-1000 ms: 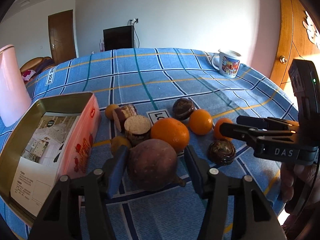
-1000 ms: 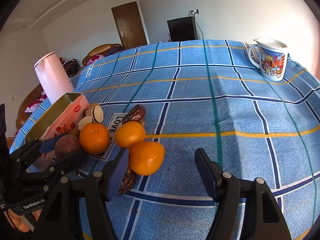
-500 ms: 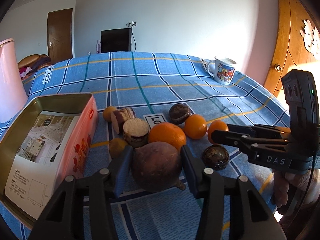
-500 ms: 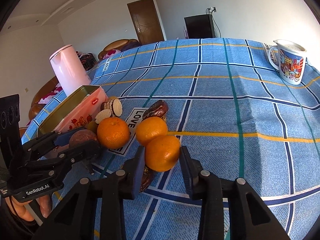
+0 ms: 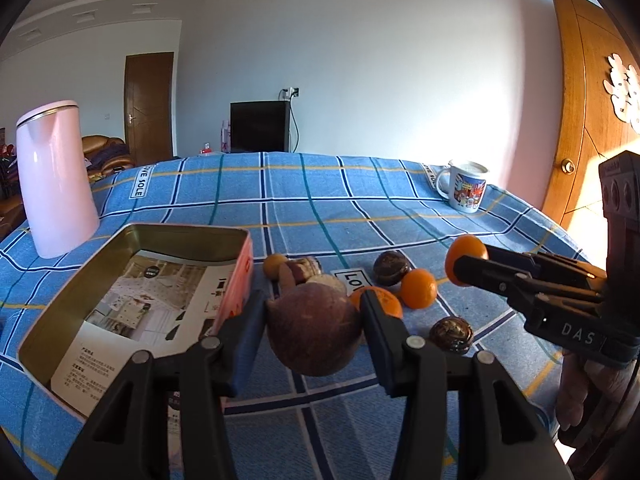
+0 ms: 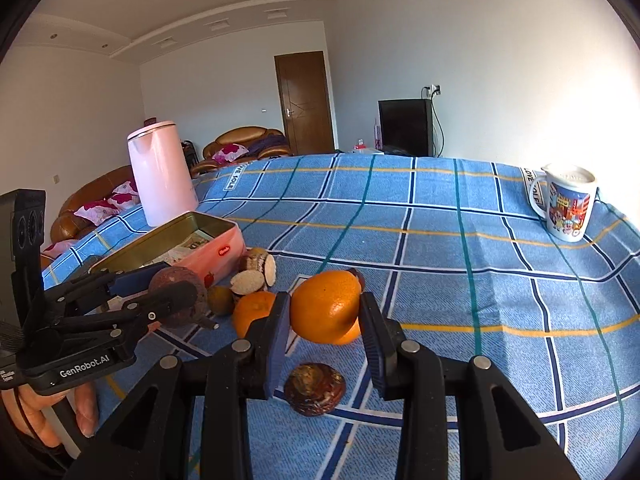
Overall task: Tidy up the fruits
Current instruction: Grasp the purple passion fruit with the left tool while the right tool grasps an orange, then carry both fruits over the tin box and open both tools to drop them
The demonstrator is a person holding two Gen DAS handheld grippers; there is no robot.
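My left gripper is shut on a brown round fruit and holds it above the blue checked cloth, just right of the open pink tin. My right gripper is shut on an orange and holds it lifted; it also shows in the left wrist view. On the cloth lie two more oranges, dark brown fruits, small yellow fruits and cut brown pieces.
A pink kettle stands behind the tin at the left. A printed mug stands at the far right of the table. The tin holds a printed leaflet. The table edge curves away at the right.
Both grippers have closed on their fruits and lifted them off the cloth. The right gripper shut on the orange; the left one rose with the brown fruit beside the tin.
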